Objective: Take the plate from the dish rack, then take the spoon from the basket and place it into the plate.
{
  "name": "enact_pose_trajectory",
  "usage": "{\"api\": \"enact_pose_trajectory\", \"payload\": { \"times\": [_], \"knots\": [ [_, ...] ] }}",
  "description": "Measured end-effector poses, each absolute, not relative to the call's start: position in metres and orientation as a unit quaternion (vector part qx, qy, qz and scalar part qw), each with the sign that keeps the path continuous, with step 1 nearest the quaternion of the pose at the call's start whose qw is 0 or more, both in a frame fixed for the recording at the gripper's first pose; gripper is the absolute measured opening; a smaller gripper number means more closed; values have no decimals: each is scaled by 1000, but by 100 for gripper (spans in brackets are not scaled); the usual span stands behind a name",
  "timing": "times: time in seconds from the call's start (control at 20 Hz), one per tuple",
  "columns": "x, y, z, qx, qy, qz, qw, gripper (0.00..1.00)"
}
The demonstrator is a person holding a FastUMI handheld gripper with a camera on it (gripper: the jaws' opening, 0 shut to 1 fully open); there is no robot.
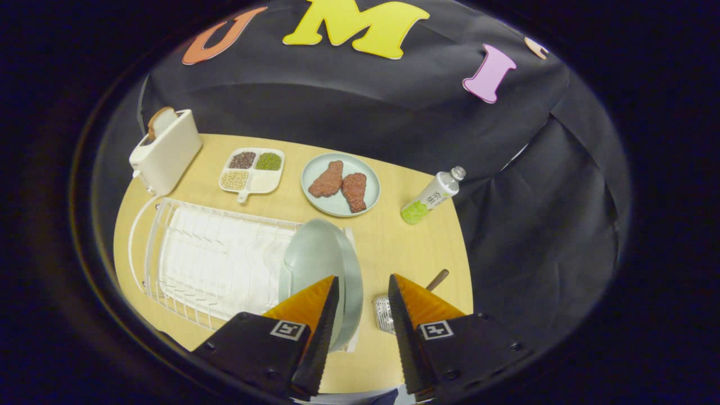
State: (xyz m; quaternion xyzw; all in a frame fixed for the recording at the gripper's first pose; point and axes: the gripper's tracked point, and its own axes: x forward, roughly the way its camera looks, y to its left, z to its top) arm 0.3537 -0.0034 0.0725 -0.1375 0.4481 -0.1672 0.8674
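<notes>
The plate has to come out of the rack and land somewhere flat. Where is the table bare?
Bare wood lies between the white wire dish rack, the pale green plate of meat pieces and the green-based plastic bottle, just ahead of the open gripper. It is crowded near the metal mesh basket and the upright pale green plate.

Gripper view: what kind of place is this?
Likely a staged kitchen tabletop in a recording booth: a toaster with bread, a dish rack holding a plate, and a plate of meat on a wooden table. The tool is open above.
</notes>
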Motion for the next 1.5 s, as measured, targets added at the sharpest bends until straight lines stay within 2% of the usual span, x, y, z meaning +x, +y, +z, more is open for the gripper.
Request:
{"api": "enact_pose_trajectory", "payload": {
  "times": [0.05,0.25,0.3,0.35,0.85,1.25,1.5],
  "knots": [
    [355,-6,71,-136,451,-178,864,56],
    [355,-8,66,-141,458,-194,856,16],
    [353,-7,67,-150,456,-197,855,10],
    [352,-6,71,-168,451,-203,853,8],
    [339,21,89,-278,404,-269,829,7],
    [331,45,109,-409,334,-346,776,6],
    [312,64,116,-381,330,-311,806,6]
  ]
}}
